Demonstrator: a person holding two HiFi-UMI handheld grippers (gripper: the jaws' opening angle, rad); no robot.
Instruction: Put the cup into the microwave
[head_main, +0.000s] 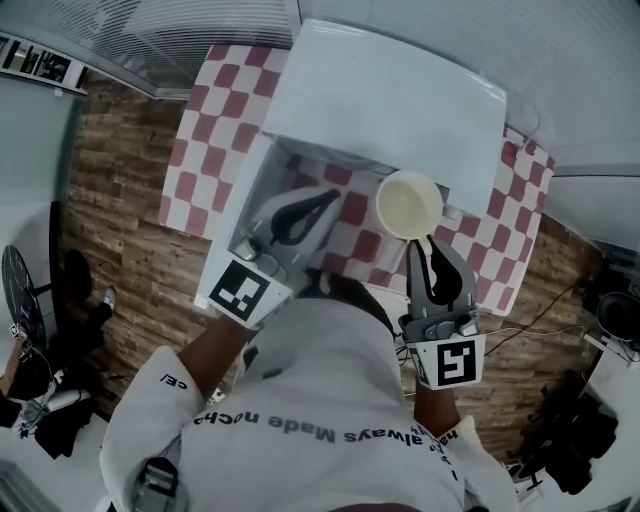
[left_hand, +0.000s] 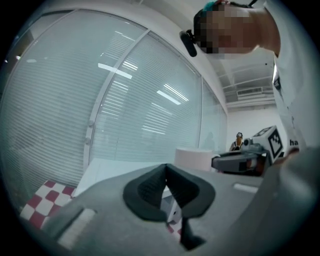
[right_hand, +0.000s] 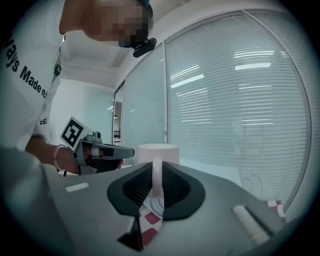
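A white cup (head_main: 408, 204) hangs above the checkered table in front of the white microwave (head_main: 400, 95). My right gripper (head_main: 421, 243) is shut on the cup's handle (right_hand: 156, 176), and the cup's body (right_hand: 157, 152) stands upright just past the pads. The microwave's door (head_main: 243, 190) is swung open to the left. My left gripper (head_main: 333, 196) hovers over that open door with its tips touching and nothing held between them. From the left gripper view (left_hand: 165, 168) the cup (left_hand: 193, 157) and the right gripper (left_hand: 239, 162) appear to the right.
A red-and-white checkered cloth (head_main: 195, 130) covers the table. Wooden floor (head_main: 120, 200) surrounds it, with a fan (head_main: 20, 290) at the left and cables and gear (head_main: 575, 440) at the right. Glass walls with blinds (right_hand: 235, 100) stand behind the microwave.
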